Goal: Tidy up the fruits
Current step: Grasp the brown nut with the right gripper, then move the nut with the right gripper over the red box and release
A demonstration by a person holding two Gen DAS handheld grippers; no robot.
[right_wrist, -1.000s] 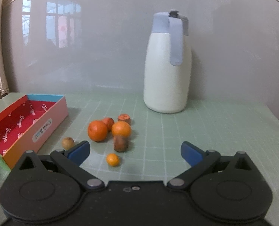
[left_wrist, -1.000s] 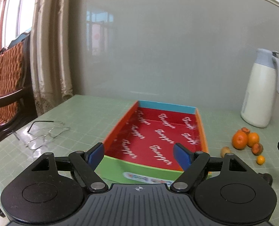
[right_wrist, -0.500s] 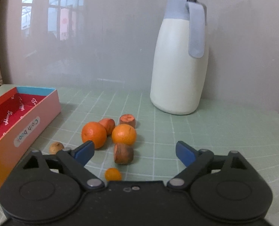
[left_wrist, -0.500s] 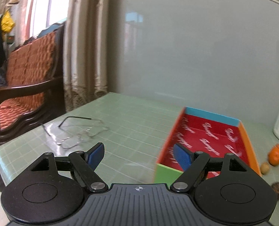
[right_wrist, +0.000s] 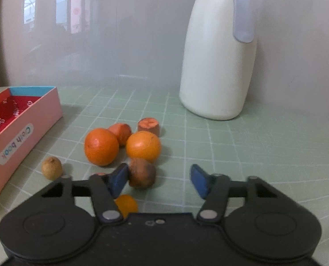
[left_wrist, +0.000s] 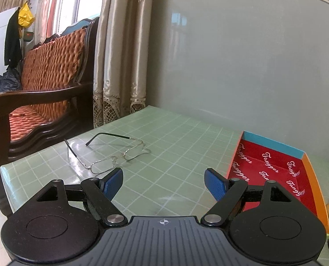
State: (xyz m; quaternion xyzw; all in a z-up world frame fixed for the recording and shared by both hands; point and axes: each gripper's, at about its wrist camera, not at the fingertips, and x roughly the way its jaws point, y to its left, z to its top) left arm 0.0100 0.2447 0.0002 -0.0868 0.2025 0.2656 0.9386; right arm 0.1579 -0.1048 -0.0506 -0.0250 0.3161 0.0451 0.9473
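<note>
On my right gripper (right_wrist: 161,180) the jaws have just been closing, yet they are not clamped on anything: the brownish fruit (right_wrist: 142,172) sits against the left pad, while the right pad stands clear of it with bare bench (right_wrist: 253,146) showing in between. Just beyond that fruit I see two oranges (right_wrist: 101,146) side by side, with a smaller reddish fruit (right_wrist: 120,130) and a cut stub (right_wrist: 148,126) behind them. A small tan fruit (right_wrist: 52,168) lies to the left, near the pink wall of the box (right_wrist: 26,130), and a little orange one (right_wrist: 126,205) peeks out close under the gripper body. A white jug (right_wrist: 217,62) with a grey handle stands well behind the pile, by the wall. My left gripper (left_wrist: 163,184) hangs released, its blue pads wide apart over bare green bench with nothing between them. Ahead of it lies a pair of glasses (left_wrist: 111,155), and the box's red lining sits off to the right, holding no fruit where I can see it.
</note>
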